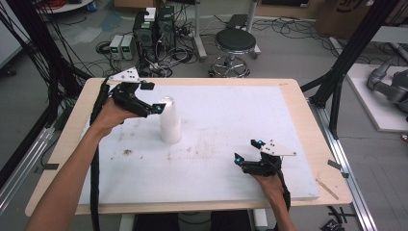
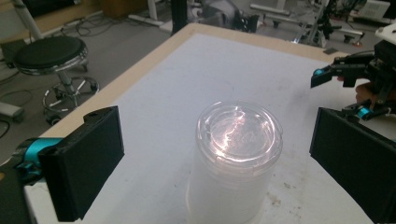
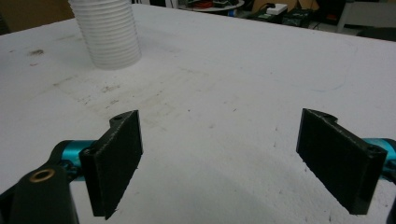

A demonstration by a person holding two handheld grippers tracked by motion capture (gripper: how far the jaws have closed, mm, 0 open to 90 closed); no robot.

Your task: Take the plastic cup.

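Left gripper (image 2: 215, 154) poised over stack of plastic cups (image 2: 236, 163), jaws apart, no grasp yet. Right gripper (image 1: 248, 153) wide open, idle near table's (image 1: 288, 91) front edge. Pick-up not yet done.

Stack of translucent white plastic cups (image 1: 170, 124), nested one inside another and standing upside down, base of the topmost cup uppermost; upright, not tilted; ribbed down the side by the many stacked rims, widening slightly toward the bottom; clear, glossy circular top with a raised ring, catching a bright glare. Resting on the white sheet of the desk (image 1: 226, 159), left of its centre and toward the far half; seen from above in the left gripper view (image 2: 238, 161) and, lower part alone, at the top left of the right gripper view (image 3: 109, 32).
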